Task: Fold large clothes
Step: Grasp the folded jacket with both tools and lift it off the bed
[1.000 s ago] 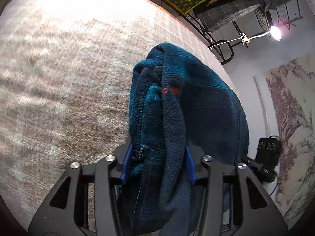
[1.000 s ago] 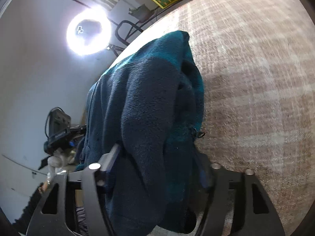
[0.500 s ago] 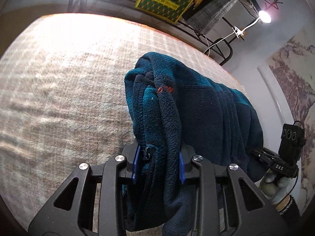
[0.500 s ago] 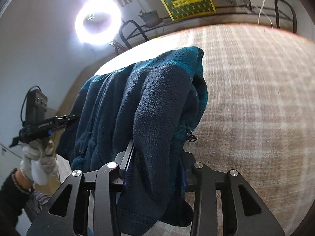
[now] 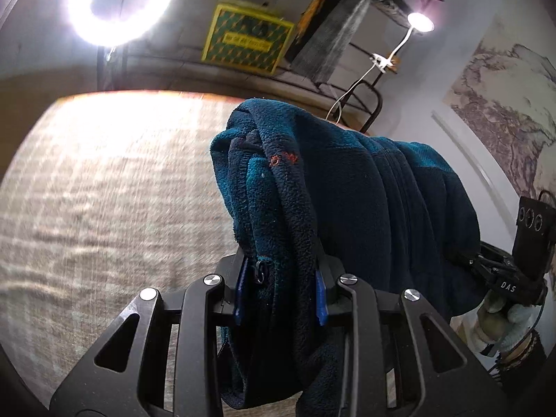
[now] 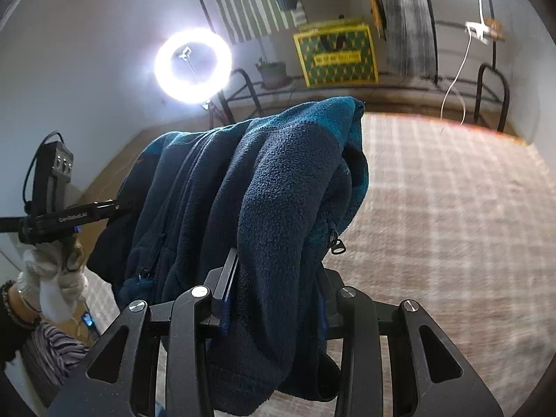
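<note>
A dark blue and teal fleece jacket point(image 5: 347, 187) hangs bunched between my two grippers, lifted above a beige checked surface point(image 5: 104, 191). My left gripper point(image 5: 279, 292) is shut on a thick fold of the fleece beside a zipper pull point(image 5: 260, 271). In the right wrist view the same jacket point(image 6: 278, 191) drapes over my right gripper point(image 6: 274, 299), which is shut on a bundled fold. The other gripper shows at each view's edge, held by a white-gloved hand point(image 6: 52, 278). The pads are mostly buried in cloth.
A bright ring light point(image 6: 193, 60) stands at the back left. A yellow-green patterned bag point(image 6: 335, 57) leans against the far wall under a metal rack point(image 5: 347, 80). A clip lamp point(image 5: 420, 22) shines at the right. The checked surface point(image 6: 451, 208) stretches wide.
Both grippers rose with the jacket and tilted up, so the back wall and ring light came into view. Their jaws narrowed on the fleece folds. The jacket now hangs clear of the surface.
</note>
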### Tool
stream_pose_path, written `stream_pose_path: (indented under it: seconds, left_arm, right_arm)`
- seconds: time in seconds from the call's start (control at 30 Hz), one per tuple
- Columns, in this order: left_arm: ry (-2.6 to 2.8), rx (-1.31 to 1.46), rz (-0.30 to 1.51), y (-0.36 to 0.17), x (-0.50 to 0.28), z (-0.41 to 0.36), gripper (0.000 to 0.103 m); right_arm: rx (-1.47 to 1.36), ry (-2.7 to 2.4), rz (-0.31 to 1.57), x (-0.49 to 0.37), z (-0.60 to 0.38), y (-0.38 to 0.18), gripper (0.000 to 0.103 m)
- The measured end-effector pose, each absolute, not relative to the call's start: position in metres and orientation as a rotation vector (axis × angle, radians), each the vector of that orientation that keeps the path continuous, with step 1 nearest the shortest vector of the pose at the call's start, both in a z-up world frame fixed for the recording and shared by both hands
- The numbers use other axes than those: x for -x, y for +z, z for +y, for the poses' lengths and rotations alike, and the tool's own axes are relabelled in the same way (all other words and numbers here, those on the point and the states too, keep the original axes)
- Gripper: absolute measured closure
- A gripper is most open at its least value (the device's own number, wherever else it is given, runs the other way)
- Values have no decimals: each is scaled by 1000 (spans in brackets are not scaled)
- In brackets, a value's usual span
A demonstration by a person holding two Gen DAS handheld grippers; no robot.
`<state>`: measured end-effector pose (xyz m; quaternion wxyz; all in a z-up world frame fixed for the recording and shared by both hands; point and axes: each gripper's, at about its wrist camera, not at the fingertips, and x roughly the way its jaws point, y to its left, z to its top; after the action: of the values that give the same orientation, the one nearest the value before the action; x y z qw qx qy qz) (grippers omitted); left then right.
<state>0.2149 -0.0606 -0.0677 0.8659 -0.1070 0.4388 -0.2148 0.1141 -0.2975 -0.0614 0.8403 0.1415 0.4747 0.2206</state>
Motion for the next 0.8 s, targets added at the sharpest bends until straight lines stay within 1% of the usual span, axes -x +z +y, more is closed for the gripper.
stream_pose_path:
  seconds: [0.53, 0.8]
  left_arm:
    - [-520, 86, 758, -19, -167, -138, 74]
    - [-577, 26, 706, -7, -151, -187, 74]
  right_arm:
    - [-229, 369, 860, -76, -341, -16, 71]
    - [-251, 306, 833, -56, -376, -10, 71]
